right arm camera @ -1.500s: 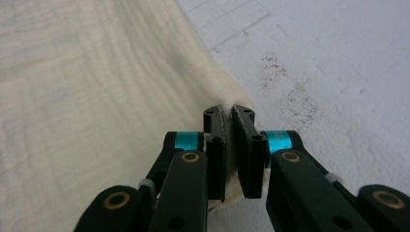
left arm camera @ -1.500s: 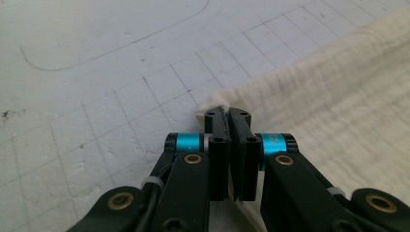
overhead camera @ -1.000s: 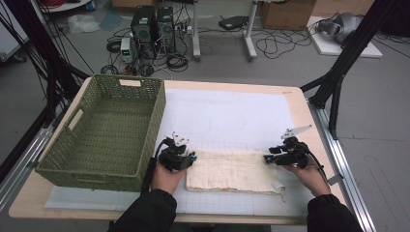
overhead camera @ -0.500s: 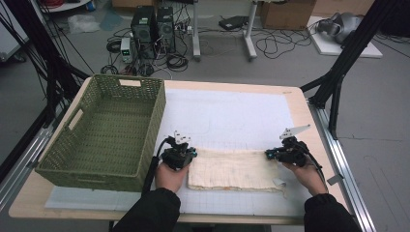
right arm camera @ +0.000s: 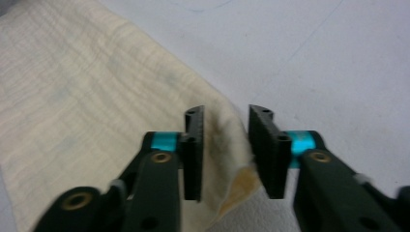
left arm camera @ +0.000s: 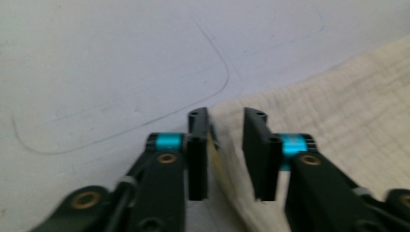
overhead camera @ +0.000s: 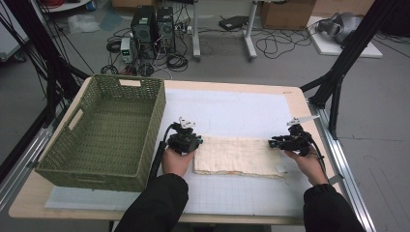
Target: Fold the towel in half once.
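Flanking the cloth, jaws just opened.

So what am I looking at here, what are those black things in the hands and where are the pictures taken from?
A person sits at a table, each hand holding a hand-worked pinching tool with two black jaws. One picture looks down from above; the other two come from small cameras riding on each tool. On the table lie a folded cream cloth and, beside it, a green woven basket. The left tool and right tool sit at opposite ends of the cloth. Both have just been opening: each has a cloth corner between its jaws, but the pads stand apart, so nothing is gripped.
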